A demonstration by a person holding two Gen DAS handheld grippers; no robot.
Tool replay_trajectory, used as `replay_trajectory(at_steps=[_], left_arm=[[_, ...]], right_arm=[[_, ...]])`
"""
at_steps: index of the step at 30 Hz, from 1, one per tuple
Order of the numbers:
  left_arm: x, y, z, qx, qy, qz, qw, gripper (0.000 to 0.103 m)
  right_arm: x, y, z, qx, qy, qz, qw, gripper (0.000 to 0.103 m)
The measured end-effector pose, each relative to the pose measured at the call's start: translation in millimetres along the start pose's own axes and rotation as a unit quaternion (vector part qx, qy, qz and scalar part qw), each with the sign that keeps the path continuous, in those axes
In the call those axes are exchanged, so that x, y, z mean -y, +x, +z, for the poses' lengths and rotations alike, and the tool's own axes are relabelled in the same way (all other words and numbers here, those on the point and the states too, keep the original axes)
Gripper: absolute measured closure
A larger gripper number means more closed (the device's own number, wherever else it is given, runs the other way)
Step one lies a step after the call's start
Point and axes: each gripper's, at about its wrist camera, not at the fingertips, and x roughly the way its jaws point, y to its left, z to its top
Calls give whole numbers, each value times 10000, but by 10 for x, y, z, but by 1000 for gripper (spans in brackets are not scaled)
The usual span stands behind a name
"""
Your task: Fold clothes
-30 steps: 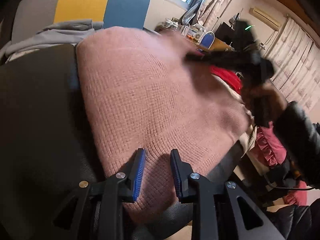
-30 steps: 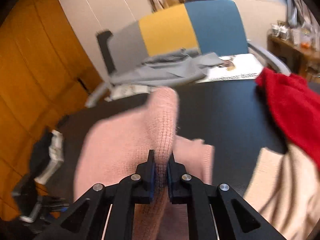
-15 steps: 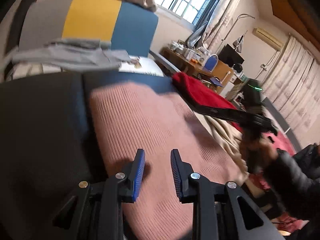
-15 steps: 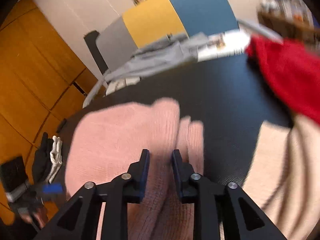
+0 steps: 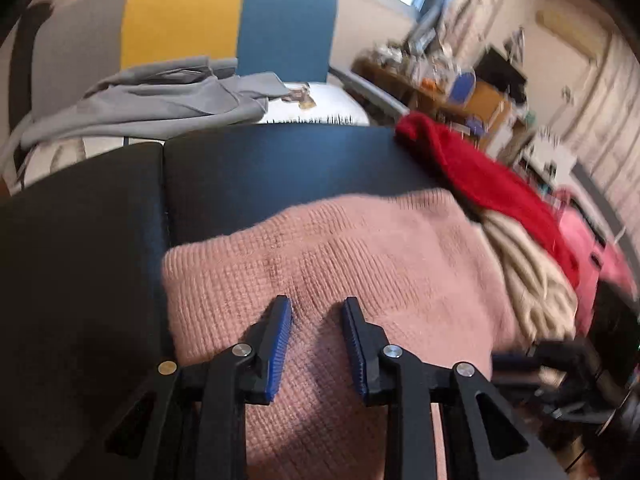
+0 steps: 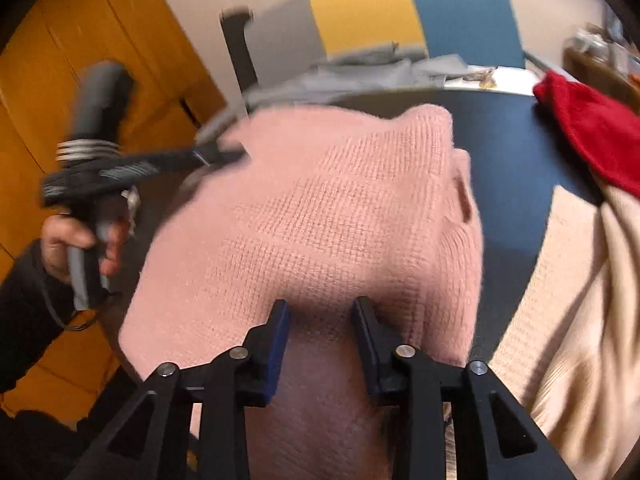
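Note:
A pink knitted sweater (image 5: 340,272) (image 6: 320,220) lies folded on a black table (image 5: 260,164) (image 6: 508,152). My left gripper (image 5: 316,320) hovers open over its near part, nothing between the blue pads. My right gripper (image 6: 320,320) is open too, just above the sweater's near edge. In the right wrist view the left gripper (image 6: 224,156) reaches in from the left, held by a hand (image 6: 68,240), its tips at the sweater's far left edge. In the left wrist view the right gripper shows only as a dark blurred shape at the lower right.
A red garment (image 5: 480,176) (image 6: 592,136) and a cream one (image 5: 532,280) (image 6: 568,300) lie to the right of the sweater. Behind the table stands a grey, yellow and blue chair (image 5: 224,24) with grey clothing (image 5: 160,100) on it. An orange cabinet (image 6: 60,80) is at the left.
The right gripper let go of the pink sweater fold and opened. The sweater now lies flatter on the table. Both grippers drew back toward its near edge.

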Motion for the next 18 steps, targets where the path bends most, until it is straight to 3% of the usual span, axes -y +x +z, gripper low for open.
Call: replay_trajectory(at_steps=[4,9,11,12,13,14,16,18], left_arm=[[31,-69,-27,123,-14,38,9999,75],[-224,-579,-165,669,-752,-729,9923,74],[-378,-773,-281,800,-934,-926,9881,67],[-443,-821,-338,812,-1003,-1015,9864,65],[-484,-798,-380,758,-1069,-1089,9854,60],[-525,-775,-421,704,-1135,-1163,9842,56],[-608,-728,-504,595,-1267,-1310,9814,54],[-690,-682,-587,487,-1399,-1457,9782,53]], right_arm=[[110,-42,-91,267,311,170,9990,84],[150,-124,24,71,652,376,9971,84],[143,-216,111,-7,828,459,9955,79],[138,-288,148,63,836,510,9952,74],[133,-369,183,169,817,563,9949,56],[127,-449,217,276,799,617,9945,30],[196,-573,289,432,907,768,9920,7],[329,-598,344,462,1096,781,9898,7]])
